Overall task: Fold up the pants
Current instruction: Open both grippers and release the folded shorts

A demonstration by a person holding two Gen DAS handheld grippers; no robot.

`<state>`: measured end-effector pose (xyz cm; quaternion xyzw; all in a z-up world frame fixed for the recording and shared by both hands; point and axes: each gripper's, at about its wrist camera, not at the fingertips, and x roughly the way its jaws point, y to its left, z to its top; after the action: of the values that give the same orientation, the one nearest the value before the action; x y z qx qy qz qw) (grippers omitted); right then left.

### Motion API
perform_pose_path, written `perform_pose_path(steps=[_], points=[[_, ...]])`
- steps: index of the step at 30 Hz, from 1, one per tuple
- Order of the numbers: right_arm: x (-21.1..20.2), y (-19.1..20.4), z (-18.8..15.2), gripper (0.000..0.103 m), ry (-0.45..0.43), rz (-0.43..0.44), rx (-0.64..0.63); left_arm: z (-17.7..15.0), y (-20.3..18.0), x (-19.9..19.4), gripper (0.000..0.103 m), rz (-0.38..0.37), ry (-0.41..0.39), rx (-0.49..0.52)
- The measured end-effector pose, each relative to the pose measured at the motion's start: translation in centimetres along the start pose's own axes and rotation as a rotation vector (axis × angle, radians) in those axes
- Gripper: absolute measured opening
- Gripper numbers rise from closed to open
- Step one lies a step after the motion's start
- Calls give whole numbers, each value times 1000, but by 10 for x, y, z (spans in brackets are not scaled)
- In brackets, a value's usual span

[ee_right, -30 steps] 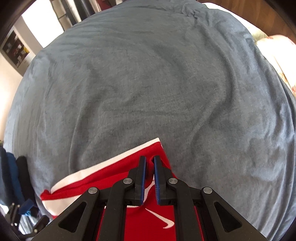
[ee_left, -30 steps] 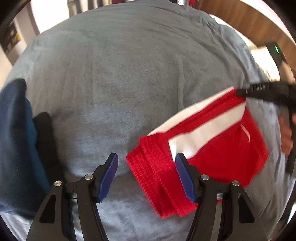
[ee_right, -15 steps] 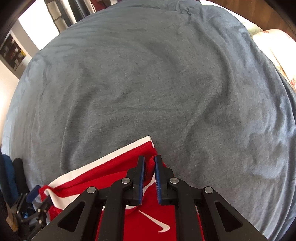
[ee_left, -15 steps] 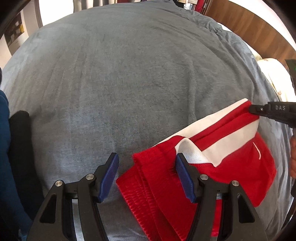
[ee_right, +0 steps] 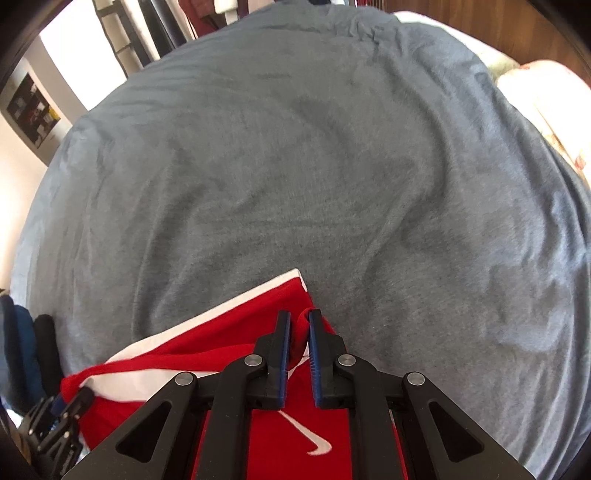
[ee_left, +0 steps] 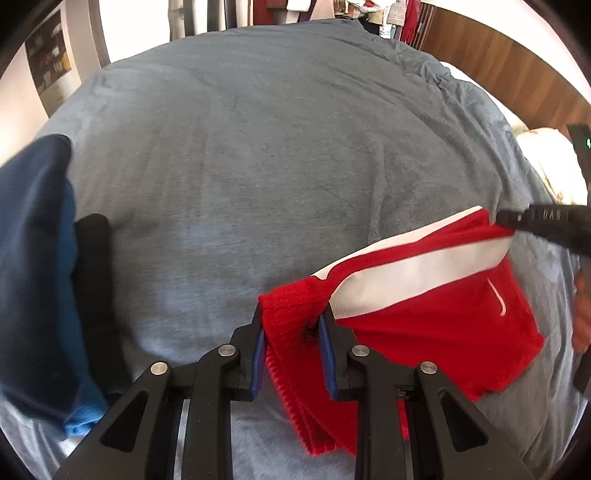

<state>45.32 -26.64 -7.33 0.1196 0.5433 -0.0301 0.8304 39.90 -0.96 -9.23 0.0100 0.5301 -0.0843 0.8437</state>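
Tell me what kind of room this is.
Most likely a bedroom: a bed under a grey blanket, a wooden headboard, pillows, and hanging clothes behind.

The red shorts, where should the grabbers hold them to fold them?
Hold the red shorts at their two ends, one from each side. The left gripper pinches the thick ribbed waistband, the right gripper pinches the hem corner. Those edges are firm, so the cloth probably lifts straight between them.
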Motion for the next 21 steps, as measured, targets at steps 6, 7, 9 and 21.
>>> perform_pose_path(steps=[6,7,9,21], points=[[0,11,15,10,-30,12,-35,-1,6,13,26,24,19,-1],[4,13,18,10,-30,15,-36,-1,8,17,26,24,23,-4],[16,17,24,10,-26,-4,-48,-1,9,23,28,34,31,-2],[-20,20,19,50,-147,-141,-74,-7,-4,-33,67,131,-86,132]])
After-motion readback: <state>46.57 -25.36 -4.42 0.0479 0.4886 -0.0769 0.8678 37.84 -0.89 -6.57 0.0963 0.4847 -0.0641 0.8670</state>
